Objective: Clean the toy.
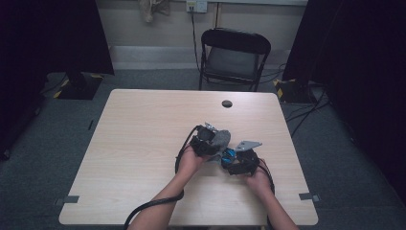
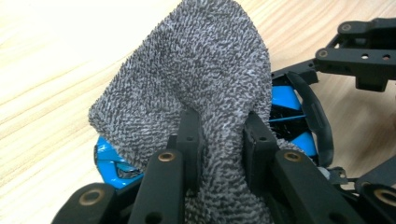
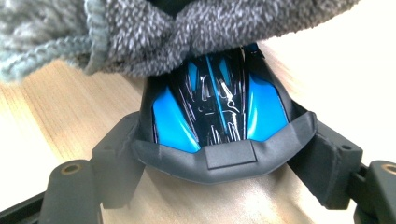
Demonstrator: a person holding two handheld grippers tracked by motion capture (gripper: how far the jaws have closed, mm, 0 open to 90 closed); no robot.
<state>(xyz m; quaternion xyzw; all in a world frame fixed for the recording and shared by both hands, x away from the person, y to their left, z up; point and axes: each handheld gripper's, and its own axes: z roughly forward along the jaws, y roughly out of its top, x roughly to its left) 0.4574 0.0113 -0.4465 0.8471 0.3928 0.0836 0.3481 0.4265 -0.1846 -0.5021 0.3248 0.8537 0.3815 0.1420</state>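
Note:
A grey terry cloth (image 2: 196, 70) is pinched between the jaws of my left gripper (image 2: 219, 126), which is shut on a fold of it. The cloth drapes over a glossy blue and black object (image 3: 219, 112) with a dark grey rubbery rim. My right gripper (image 3: 219, 161) is shut on that object, one jaw pressed against each side. In the high view both grippers meet right of the table's middle: left gripper (image 1: 205, 143), cloth (image 1: 221, 138), blue object (image 1: 228, 154), right gripper (image 1: 241, 162). The cloth hides the object's far end.
The light wooden table (image 1: 143, 124) has a round cable hole (image 1: 227, 103) near its far edge. A black folding chair (image 1: 233, 57) stands behind it. Dark curtains and floor cables flank both sides. A black cable (image 1: 148, 206) trails from the left gripper.

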